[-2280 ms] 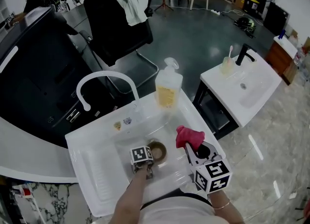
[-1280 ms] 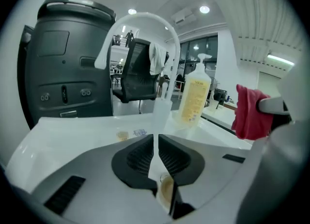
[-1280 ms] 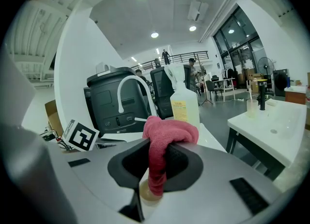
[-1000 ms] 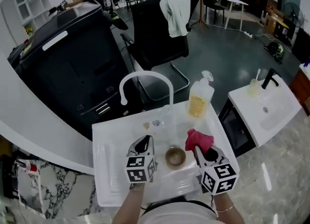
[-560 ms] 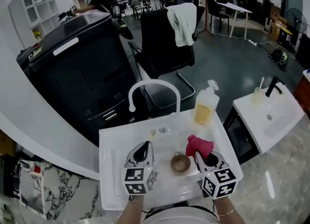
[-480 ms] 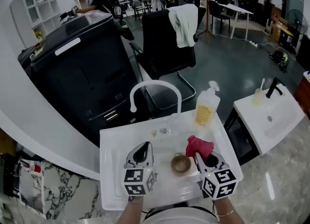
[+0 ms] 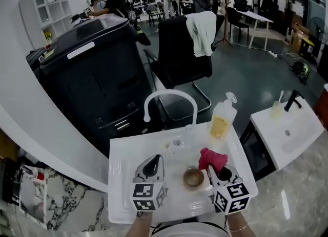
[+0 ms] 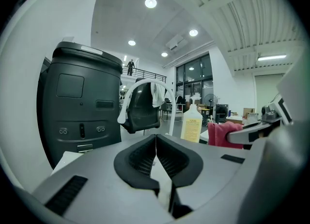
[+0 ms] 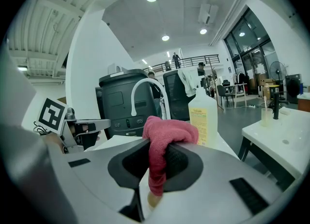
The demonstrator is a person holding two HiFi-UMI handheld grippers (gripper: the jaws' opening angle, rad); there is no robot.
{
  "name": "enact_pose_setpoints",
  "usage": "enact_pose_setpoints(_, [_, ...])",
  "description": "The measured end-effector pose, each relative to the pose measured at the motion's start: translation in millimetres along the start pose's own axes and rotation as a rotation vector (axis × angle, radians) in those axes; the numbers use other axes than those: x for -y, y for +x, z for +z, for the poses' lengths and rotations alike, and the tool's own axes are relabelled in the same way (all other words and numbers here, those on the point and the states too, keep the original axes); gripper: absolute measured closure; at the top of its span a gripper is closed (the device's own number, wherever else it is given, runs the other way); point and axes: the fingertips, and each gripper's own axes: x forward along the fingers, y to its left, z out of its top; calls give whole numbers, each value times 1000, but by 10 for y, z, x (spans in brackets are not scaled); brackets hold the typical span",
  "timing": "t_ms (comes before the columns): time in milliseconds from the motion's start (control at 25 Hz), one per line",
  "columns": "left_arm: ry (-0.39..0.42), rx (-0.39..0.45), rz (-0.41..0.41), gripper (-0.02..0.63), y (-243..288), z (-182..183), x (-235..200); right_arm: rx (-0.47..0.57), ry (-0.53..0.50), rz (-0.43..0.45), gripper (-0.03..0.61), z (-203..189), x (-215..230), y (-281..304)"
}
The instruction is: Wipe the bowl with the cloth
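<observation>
Left gripper (image 7: 150, 166), jaws closed on nothing, has released the small brown round bowl (image 7: 193, 177), now loose in the white sink basin (image 7: 174, 182) at its three o'clock. Right gripper (image 7: 214, 169) clamps the crumpled red cloth (image 7: 212, 157); wiping apparently paused.

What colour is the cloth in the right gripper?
Pinkish red. The cloth shows best in the right gripper view.

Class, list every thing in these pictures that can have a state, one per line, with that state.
left gripper: shut, empty.
right gripper: shut on the cloth.
cloth: bunched, clamped between the jaws.
bowl: upright in the sink, unheld.
soap bottle: upright at the sink's back edge.
faucet: no water seen running.
</observation>
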Motion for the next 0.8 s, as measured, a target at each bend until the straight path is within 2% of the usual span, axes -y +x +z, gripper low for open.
enact_pose_setpoints(200, [11, 21, 12, 592, -49, 69, -32, 11, -5, 1, 525, 30, -16, -2])
enact_pose_setpoints(800, [-10, 13, 19, 591, -119, 23, 17, 9, -3, 2, 525, -11, 8, -97])
